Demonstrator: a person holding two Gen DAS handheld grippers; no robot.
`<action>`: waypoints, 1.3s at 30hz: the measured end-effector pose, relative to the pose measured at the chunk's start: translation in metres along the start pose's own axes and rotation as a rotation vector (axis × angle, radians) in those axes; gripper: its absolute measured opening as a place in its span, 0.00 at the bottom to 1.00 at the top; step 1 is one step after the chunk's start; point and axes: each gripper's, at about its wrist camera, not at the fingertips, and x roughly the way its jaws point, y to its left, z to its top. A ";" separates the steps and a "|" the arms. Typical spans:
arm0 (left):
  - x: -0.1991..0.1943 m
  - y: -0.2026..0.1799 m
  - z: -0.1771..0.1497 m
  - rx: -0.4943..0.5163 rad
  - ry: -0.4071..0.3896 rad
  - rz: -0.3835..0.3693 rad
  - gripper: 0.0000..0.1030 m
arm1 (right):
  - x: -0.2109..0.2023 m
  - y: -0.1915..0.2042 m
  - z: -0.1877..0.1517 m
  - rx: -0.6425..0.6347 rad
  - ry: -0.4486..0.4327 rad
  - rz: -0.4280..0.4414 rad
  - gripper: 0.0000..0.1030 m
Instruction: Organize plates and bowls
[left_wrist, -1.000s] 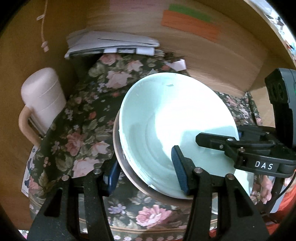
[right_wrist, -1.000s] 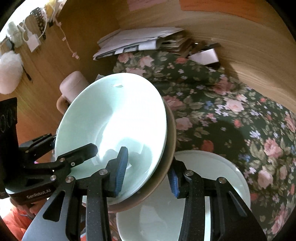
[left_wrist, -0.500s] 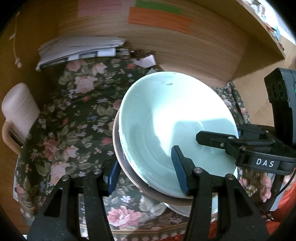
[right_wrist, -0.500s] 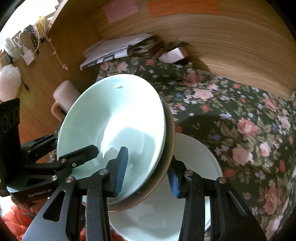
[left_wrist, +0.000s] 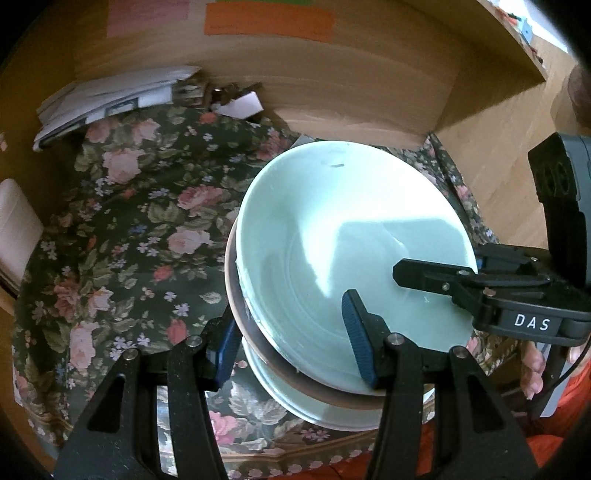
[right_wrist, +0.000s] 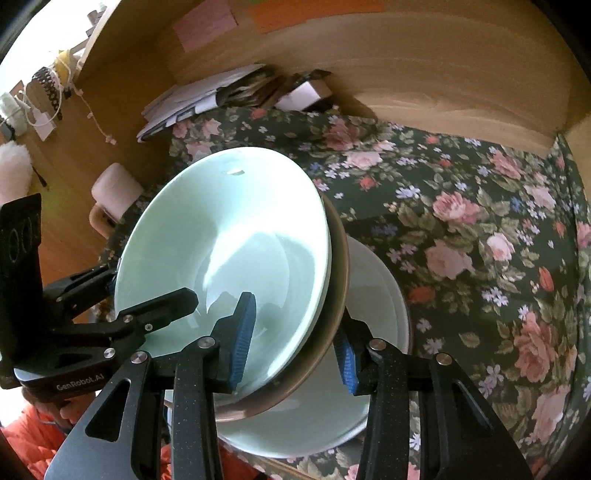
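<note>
In the left wrist view, the left gripper sits at lower centre, its jaws closed across the near rim of the pale green bowl and the brown plate nested under it. From the right edge the right gripper pinches the opposite rim the same way. Both hold the stack tilted above the white plate on the floral cloth. The stack should likely be levelled, centred over that plate, and both grips released together.
</note>
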 end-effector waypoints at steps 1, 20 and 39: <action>0.002 -0.001 0.000 0.003 0.005 -0.003 0.51 | 0.000 -0.001 -0.001 0.003 0.005 -0.005 0.36; 0.025 0.003 0.002 -0.029 0.059 -0.046 0.50 | 0.011 -0.020 -0.006 0.056 0.029 0.035 0.39; -0.069 -0.013 0.010 0.031 -0.304 0.051 0.67 | -0.095 0.021 0.000 -0.077 -0.371 -0.043 0.55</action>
